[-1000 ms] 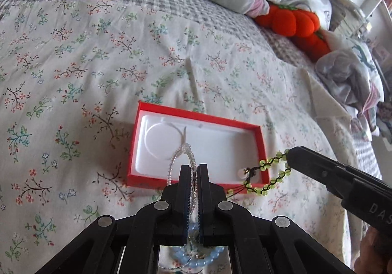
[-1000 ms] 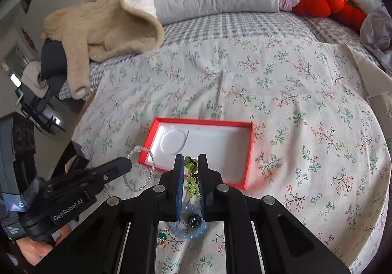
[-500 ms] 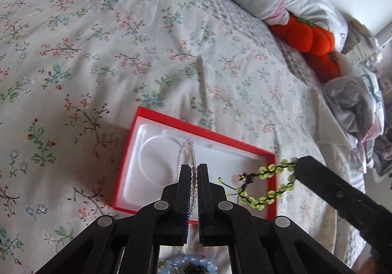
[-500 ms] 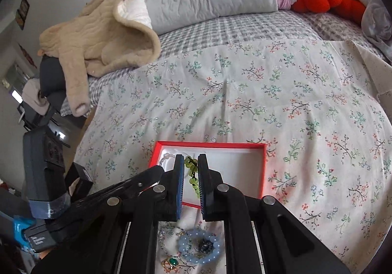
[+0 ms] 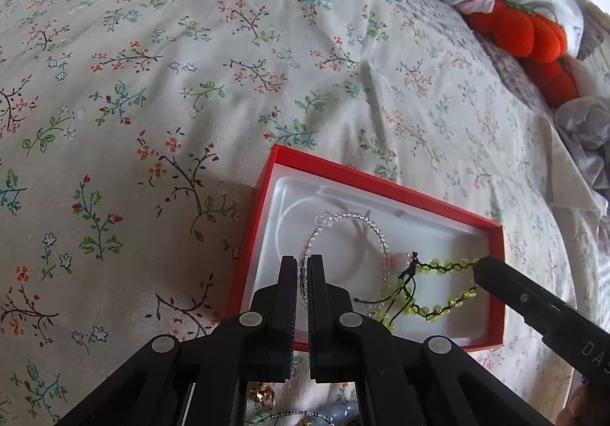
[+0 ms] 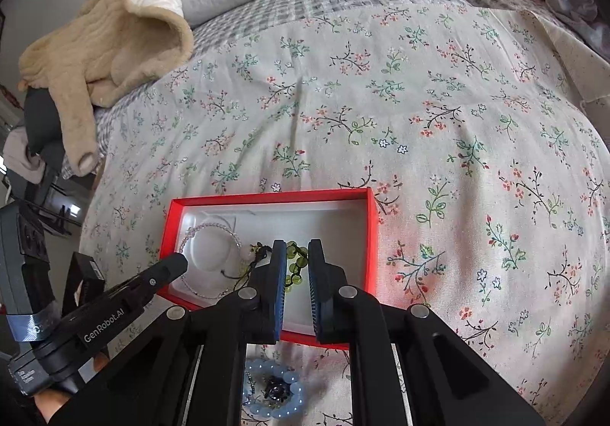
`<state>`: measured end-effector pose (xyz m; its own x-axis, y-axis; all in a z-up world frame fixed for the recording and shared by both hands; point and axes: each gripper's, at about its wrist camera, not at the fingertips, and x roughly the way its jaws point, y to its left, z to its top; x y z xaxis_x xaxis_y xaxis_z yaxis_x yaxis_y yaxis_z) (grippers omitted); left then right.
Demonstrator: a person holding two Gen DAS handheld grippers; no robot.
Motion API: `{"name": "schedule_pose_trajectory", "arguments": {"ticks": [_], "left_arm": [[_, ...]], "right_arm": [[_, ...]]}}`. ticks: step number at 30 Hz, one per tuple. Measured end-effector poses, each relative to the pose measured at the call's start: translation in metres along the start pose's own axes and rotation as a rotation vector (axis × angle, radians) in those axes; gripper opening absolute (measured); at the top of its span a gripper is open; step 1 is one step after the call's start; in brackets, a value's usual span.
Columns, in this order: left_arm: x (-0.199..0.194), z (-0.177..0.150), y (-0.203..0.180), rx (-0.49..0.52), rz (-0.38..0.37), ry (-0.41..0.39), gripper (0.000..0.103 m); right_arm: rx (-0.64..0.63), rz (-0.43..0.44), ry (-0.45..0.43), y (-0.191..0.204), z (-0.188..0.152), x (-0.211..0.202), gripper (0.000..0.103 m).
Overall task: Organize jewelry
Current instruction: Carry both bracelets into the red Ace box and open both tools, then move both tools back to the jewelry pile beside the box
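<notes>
Bed point(image 6: 438, 102) with floral cover, carrying the work; it yields under load, so the red box point(image 5: 381, 185) sits slightly tilted just ahead of both claws. Left claw point(image 5: 303, 264): fingers closed on the clear bead bracelet point(image 5: 375, 233), gripped at its near edge so the loop lies flat in the white liner, over the round recess. Right claw point(image 6: 296, 254): fingers parted, with the green bead bracelet point(image 6: 293, 254) lying loose between them inside the box; this reads as a release, the piece already resting on the liner to the left claw's right. Blue bead bracelet point(image 6: 272, 393), below and behind the right claw, lies on the cover outside the box, apparently awaiting its turn.
</notes>
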<state>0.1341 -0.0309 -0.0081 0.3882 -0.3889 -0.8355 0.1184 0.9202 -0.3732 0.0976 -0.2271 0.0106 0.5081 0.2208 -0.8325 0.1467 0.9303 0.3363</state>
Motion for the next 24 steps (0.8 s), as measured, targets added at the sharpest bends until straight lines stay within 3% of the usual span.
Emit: {"name": "schedule_pose_trajectory", "arguments": {"ticks": [3, 4, 5, 7, 15, 20, 24], "left_arm": [[-0.006, -0.001, -0.004, 0.030, 0.037, -0.008, 0.001], [-0.010, -0.001, -0.005, 0.040, 0.039, -0.007, 0.005], [-0.014, -0.002, -0.006, 0.051, 0.041, -0.008, 0.015], [-0.023, -0.004, -0.009, 0.075, 0.056, -0.019, 0.034], [-0.047, -0.024, 0.002, 0.136, 0.129, -0.012, 0.059], [-0.052, -0.041, 0.009, 0.155, 0.143, 0.013, 0.078], [-0.052, -0.054, 0.014, 0.168, 0.156, 0.038, 0.084]], "right_arm": [[-0.024, -0.011, 0.003, 0.003, -0.001, -0.005, 0.018], [-0.039, -0.021, 0.003, 0.005, -0.002, -0.008, 0.027], [-0.050, -0.027, 0.003, 0.006, -0.002, -0.012, 0.034], [-0.062, -0.027, 0.001, 0.009, -0.004, -0.019, 0.038], [-0.080, -0.037, 0.056, 0.012, -0.023, -0.033, 0.039], [-0.108, -0.051, 0.083, 0.014, -0.039, -0.037, 0.049], [-0.112, -0.051, 0.103, 0.013, -0.050, -0.041, 0.053]]}}
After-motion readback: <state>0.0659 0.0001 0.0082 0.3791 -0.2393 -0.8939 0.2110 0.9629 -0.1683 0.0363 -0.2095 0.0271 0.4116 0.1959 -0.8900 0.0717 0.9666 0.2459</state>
